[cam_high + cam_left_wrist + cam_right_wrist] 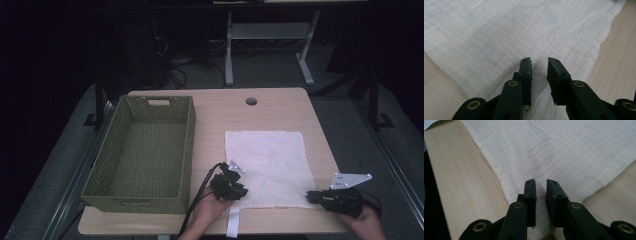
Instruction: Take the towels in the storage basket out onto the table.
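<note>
The left tongs (235, 186) stand at the near left corner of the white cloth (267, 165), and the right tongs (320, 196) at its near right corner. In the left gripper view the two black jaws stand a narrow gap apart, with cloth lying under and between them; the tips rest on or just above the fabric, and I cannot tell whether any fold is caught. In the right gripper view the jaws stand closer together, again over the corner of the cloth, with a slit between the pads and no fabric plainly pinched. I judge both pairs to be nearly closed but not yet gripping.

The cloth lies flat and spread on the wooden table (215, 120), reaching away from both tongs toward the far side. A narrow white strip hangs over the near table edge just beside the left tongs. The placement, one tool at each near corner, suggests a two-corner pickup, likely for a fold or a lift.

The woven green basket (145, 150) sits to the left of the left tongs, near but apart from the cloth, and holds nothing visible; it may be where the cloth goes.

The left hand (210, 212) comes in from the near edge, tool tipped down and forward. The right hand (367, 220) holds its tool low and level, pointing leftward at the corner.
</note>
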`<control>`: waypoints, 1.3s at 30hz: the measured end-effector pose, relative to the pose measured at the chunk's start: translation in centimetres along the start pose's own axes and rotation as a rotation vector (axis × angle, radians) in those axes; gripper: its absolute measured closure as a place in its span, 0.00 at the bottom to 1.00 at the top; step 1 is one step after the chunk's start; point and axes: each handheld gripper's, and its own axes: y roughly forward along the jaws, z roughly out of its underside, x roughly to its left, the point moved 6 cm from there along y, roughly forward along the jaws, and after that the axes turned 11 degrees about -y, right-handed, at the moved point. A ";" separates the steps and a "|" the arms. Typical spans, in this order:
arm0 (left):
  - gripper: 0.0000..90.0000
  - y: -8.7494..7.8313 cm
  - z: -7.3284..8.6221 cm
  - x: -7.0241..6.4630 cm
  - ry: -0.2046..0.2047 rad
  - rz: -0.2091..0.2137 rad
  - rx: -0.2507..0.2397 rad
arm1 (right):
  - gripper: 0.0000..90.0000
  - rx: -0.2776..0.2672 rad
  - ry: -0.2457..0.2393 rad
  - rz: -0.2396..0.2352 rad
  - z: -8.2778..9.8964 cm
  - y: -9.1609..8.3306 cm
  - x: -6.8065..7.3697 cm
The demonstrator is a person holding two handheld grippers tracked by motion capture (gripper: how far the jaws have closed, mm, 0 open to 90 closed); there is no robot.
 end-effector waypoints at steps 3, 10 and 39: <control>0.79 -0.1 0.2 0.0 0.000 0.004 0.004 | 0.84 0.007 0.001 -0.008 0.0 -0.1 0.8; 0.76 -1.9 -2.0 -0.4 -0.023 0.063 -0.140 | 0.66 -0.050 0.031 0.016 -2.0 -0.7 -0.2; 0.66 -0.3 -12.5 11.3 -0.330 -0.102 -0.420 | 0.59 -0.010 0.160 0.157 -6.8 2.8 -16.3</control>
